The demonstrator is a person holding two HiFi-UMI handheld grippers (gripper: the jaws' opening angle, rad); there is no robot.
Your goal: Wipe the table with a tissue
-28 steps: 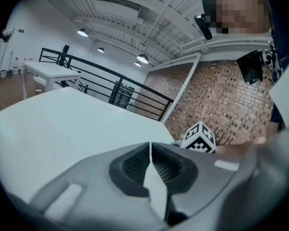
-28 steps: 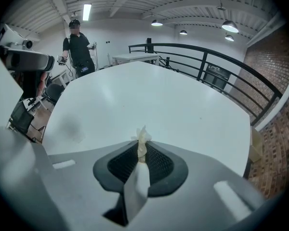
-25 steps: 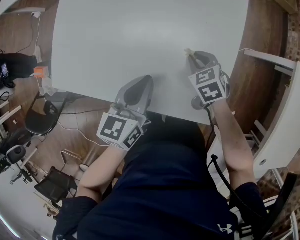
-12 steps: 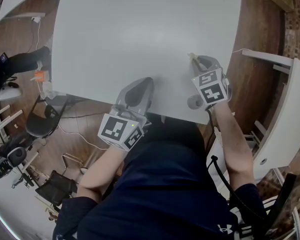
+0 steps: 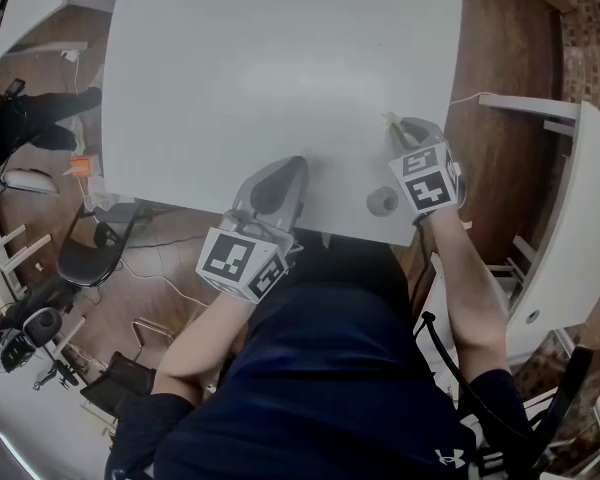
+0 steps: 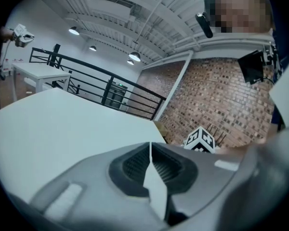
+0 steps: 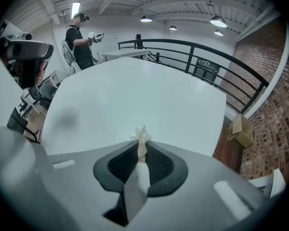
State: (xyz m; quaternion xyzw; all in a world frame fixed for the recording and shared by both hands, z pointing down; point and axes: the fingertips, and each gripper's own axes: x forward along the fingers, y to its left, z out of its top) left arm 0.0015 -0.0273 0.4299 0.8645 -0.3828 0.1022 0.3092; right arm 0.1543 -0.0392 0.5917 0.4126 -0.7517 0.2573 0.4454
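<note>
Head view: right gripper [image 5: 402,128] is over the table [image 5: 280,58] near its near right corner, with the tissue [image 5: 388,120] at its tips. The left gripper [image 5: 288,168] is at the near edge.

Left gripper view: jaws together, nothing between them.

Right gripper view: jaws clamped on the tissue, with only a small tuft protruding. Risk: the jaw tips may scrape the table, or drag may pull the tissue free.

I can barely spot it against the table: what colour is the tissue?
Off-white, slightly cream; the tissue shows best in the right gripper view.

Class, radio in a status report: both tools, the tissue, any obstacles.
Right tool shut on tissue, at table's near right. Left tool shut, empty, near edge. Nothing on table ahead.
</note>
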